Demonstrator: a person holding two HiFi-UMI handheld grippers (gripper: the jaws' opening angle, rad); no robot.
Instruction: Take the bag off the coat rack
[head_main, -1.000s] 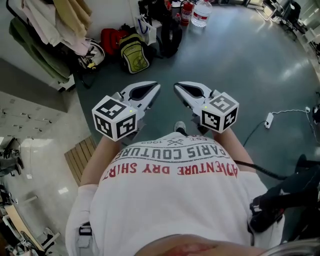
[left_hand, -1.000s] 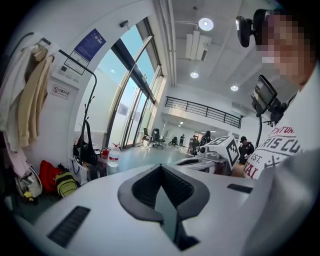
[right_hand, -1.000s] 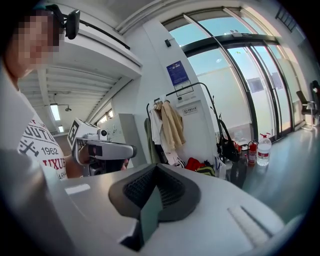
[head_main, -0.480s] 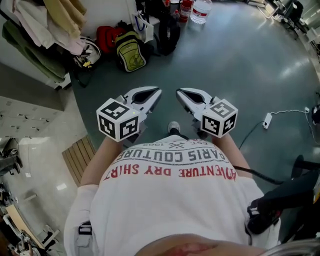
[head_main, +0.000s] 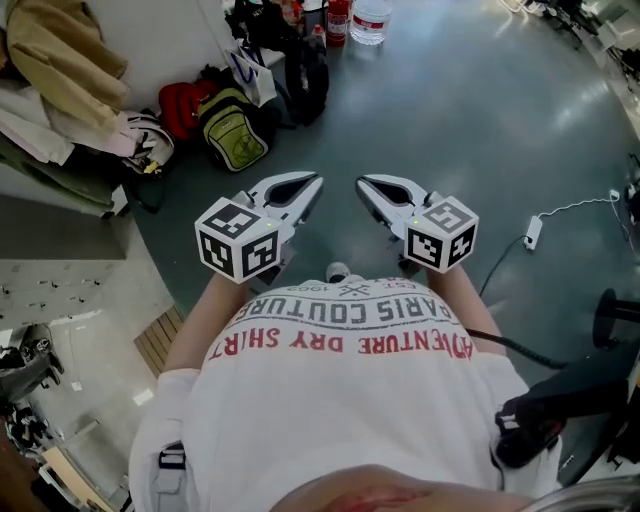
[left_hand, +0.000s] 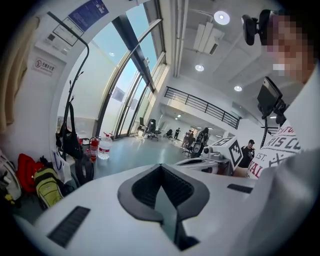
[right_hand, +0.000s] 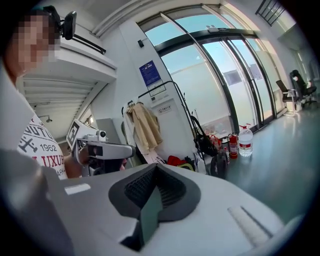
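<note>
The left tongs (head_main: 303, 188) and the right tongs (head_main: 368, 186) are held side by side just in front of the person's chest. Both are clenched on nothing, tips pointing forward. They would have to be released before either could take a strap, and if that comes late the closed tips would only push the bag aside and set it swinging.

Off to the right a white cable (head_main: 572, 208) trails across the floor (head_main: 480, 130). It is well clear of a straight walk forward, though a wide step could catch it.

Farther on, a green backpack (head_main: 232, 128), a red bag (head_main: 180, 103) and a white tote (head_main: 248, 72) crowd the ground. A fire extinguisher (head_main: 338, 18) and a water bottle (head_main: 370, 15) stand just beyond them. With that much clutter underfoot, stepping in close could knock something over.

The black bag (left_hand: 70, 142) hangs well apart from the tongs, by its long straps, high on the thin coat rack (right_hand: 181, 104), above that clutter. The likeliest slip is grabbing one of the floor bags instead. The other is pulling the straps sideways instead of lifting them off the hook, which could tip so slender a rack.
</note>
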